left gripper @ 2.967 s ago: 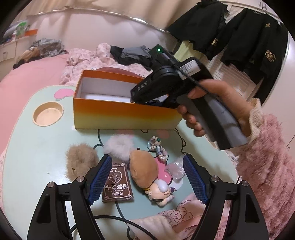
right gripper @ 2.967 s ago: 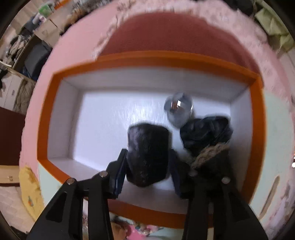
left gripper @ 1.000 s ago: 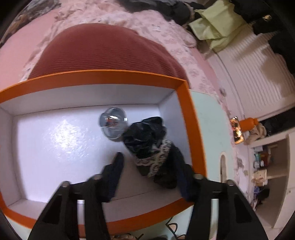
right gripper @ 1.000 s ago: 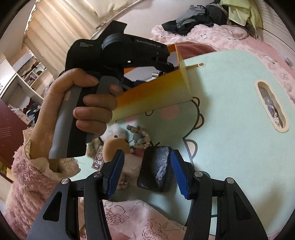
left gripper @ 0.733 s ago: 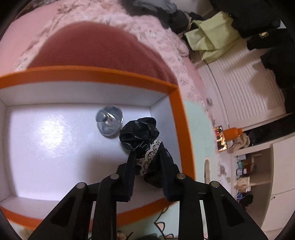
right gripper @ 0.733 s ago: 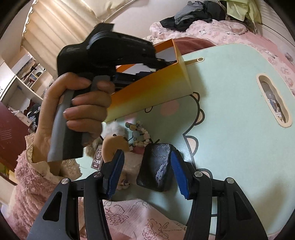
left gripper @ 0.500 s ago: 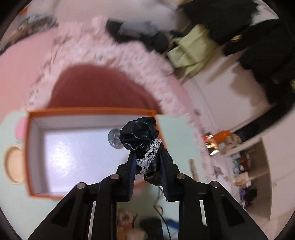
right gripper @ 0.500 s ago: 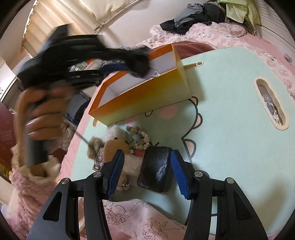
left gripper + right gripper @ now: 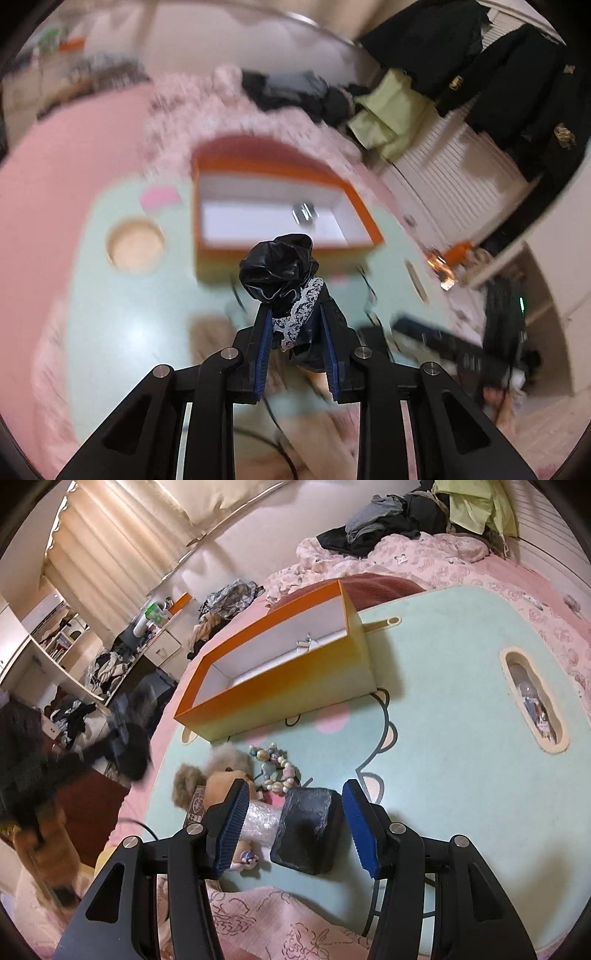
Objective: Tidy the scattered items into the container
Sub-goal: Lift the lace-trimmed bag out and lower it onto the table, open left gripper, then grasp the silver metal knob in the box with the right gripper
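The left hand-held gripper is clamped on a black scrunchie with white lace trim; the fabric bulges out past the blue pads, which press on it from both sides. It hangs in the air above the surface, nearer the camera than the box, so it is outside the container.

The right hand-held gripper stands with its jaws apart and grips nothing. A black pouch lies on the surface between the pads, closer to the right one; whether it touches that pad cannot be told. Just left of it, partly behind the left pad, lies a clear wrapped item. Beyond these sit a plush toy, a brown pompom with a card against it, a pale pompom, and a bead bracelet, all clustered on the surface in front of the box.

The orange box stands open farther back on the mint-green surface. Its white inside holds one small shiny object near the right end; the object is blurred in the left wrist view, and what it is cannot be told. The rest of the visible floor is bare white.

A slot in the surface to the right holds small items too unclear to name. A round recess lies left of the box. Behind is the pink bed with piled clothes.
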The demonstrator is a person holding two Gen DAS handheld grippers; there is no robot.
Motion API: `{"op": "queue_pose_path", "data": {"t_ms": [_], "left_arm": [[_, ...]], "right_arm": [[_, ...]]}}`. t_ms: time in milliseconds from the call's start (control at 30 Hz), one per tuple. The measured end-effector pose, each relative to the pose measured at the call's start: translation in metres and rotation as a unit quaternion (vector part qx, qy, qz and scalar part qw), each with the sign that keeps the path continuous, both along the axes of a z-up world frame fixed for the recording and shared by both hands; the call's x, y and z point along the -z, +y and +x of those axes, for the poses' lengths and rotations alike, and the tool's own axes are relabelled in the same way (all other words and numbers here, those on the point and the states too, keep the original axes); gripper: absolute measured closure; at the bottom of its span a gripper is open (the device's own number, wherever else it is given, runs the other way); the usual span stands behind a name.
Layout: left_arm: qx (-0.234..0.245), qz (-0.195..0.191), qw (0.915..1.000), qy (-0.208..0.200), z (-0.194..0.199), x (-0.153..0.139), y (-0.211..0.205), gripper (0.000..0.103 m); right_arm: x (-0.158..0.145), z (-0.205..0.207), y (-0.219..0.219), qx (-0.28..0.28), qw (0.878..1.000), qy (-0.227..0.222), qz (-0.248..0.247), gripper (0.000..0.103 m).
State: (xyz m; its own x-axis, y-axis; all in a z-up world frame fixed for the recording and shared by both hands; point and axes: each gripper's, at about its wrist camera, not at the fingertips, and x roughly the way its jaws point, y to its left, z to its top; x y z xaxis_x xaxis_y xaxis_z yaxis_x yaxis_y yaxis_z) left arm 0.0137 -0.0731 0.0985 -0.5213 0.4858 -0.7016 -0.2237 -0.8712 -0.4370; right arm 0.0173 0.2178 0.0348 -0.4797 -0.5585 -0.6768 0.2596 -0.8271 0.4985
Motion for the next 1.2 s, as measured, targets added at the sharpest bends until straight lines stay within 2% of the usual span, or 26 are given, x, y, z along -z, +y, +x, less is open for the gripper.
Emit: {"op": "queue_pose_path", "data": {"t_ms": [200, 467, 567, 633, 700, 833, 933, 1033, 1133, 1200], "left_arm": [[0.029, -0.035, 0.9988, -0.018, 0.031, 0.032, 0.015, 0.079], [0.030, -0.089, 0.9955, -0.011, 0.028, 0.064, 0.034, 0.075], [0.032, -0.062, 0.9974, -0.020, 0.017, 0.071, 0.034, 0.074], [0.027, -0.060, 0.9977, -0.013, 0.012, 0.071, 0.034, 0.073], [0.017, -0.059, 0.9981, -0.007, 0.006, 0.071, 0.033, 0.066], [0.019, -0.034, 0.9991, 0.013, 0.008, 0.067, 0.028, 0.042], [0.030, -0.025, 0.9981, 0.047, 0.022, 0.055, 0.023, 0.030], [0.017, -0.025, 0.9959, 0.085, 0.037, 0.040, 0.018, 0.026], [-0.013, -0.036, 0.9928, 0.114, 0.048, 0.033, 0.019, 0.020], [-0.045, -0.030, 0.9910, 0.122, 0.052, 0.037, 0.021, 0.014]], "right_arm": [[-0.009, 0.001, 0.002, 0.002, 1.000, 0.011, 0.002, 0.049], [0.002, -0.002, -0.005, -0.006, 1.000, -0.007, 0.020, 0.049], [0.006, -0.007, -0.008, -0.004, 1.000, -0.014, 0.024, 0.050], [0.009, -0.012, -0.012, 0.001, 0.999, -0.017, 0.031, 0.049], [0.010, -0.015, -0.016, 0.003, 0.999, -0.013, 0.042, 0.049], [0.005, -0.018, -0.018, 0.007, 0.999, -0.003, 0.038, 0.049], [-0.017, -0.024, -0.018, 0.006, 0.999, 0.015, 0.030, 0.049], [-0.051, -0.045, -0.025, 0.007, 0.999, 0.033, 0.037, 0.050], [-0.071, -0.085, -0.044, 0.012, 0.998, 0.008, 0.067, 0.049], [-0.070, -0.111, -0.056, 0.000, 0.997, -0.013, 0.076, 0.050]]}}
